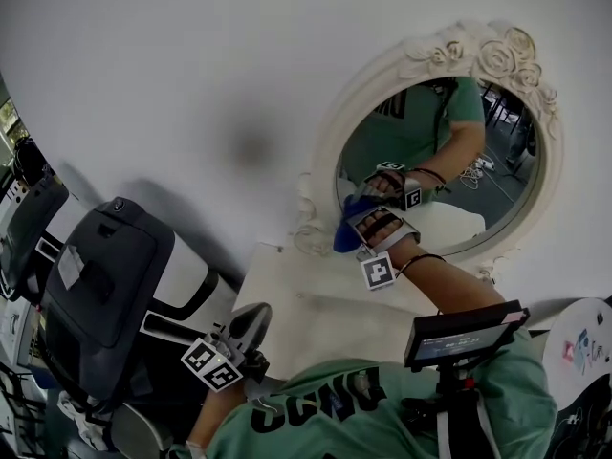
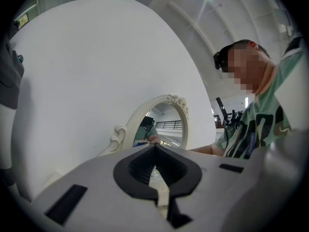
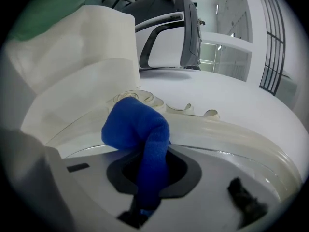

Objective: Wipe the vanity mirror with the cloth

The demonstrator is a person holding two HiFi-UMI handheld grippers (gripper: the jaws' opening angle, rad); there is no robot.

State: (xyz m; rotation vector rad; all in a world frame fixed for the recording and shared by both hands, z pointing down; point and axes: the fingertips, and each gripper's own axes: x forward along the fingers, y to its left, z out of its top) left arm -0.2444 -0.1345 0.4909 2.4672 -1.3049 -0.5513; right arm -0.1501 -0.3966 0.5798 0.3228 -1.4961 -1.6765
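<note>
Blue cloth is clamped between the jaws of the right gripper. Its bunched end lies against the lower-left edge of the vanity mirror, just inside the cream carved frame, and the right forearm is stretched forward over the white table. Left gripper is held low beside the person's torso, well apart from the mirror, jaws closed together on nothing.

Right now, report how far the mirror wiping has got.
Done: the blue cloth is clamped in the right tool. In hand: the cloth sits against the lower left edge of the vanity mirror. Left: nothing shows how much glass is wiped; assume most remains. The left tool hangs shut, empty.
</note>
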